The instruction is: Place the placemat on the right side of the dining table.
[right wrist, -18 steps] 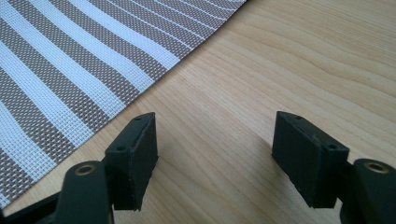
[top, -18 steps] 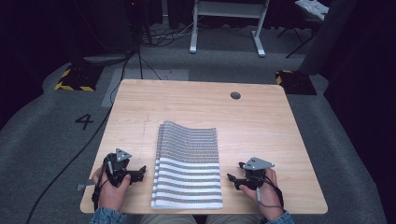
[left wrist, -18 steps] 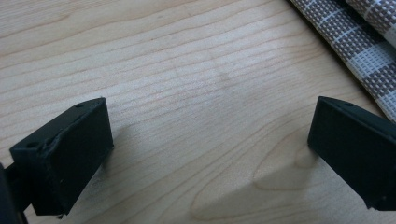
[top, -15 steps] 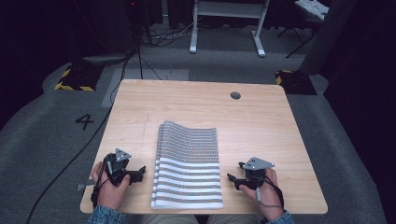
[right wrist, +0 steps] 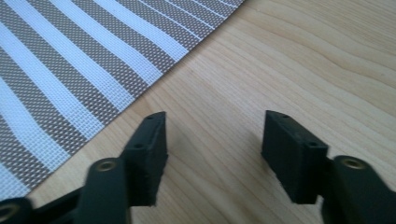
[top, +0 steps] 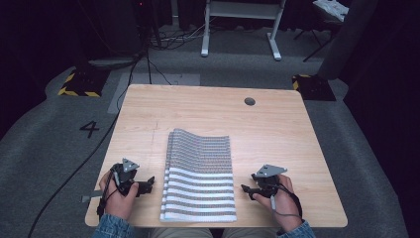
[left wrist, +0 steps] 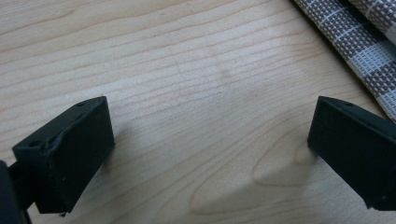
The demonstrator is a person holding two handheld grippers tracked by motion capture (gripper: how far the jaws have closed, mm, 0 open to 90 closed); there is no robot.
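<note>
High view has the folded grey-and-white striped woven cloth (top: pixel 200 176) lying flat at lower centre of the pale wooden surface (top: pixel 277 124), flanked by the left gripper (top: pixel 148 184) and right gripper (top: pixel 246 191), jaws released and empty, seemingly poised to take its side edges.

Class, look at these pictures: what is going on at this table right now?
A person sits at a wooden table with a claw in each hand. A folded striped cloth lies between them. The left claw and the right claw rest low on bare wood either side of the cloth, both open, pointing toward it and holding nothing. Neither touches the cloth.
</note>
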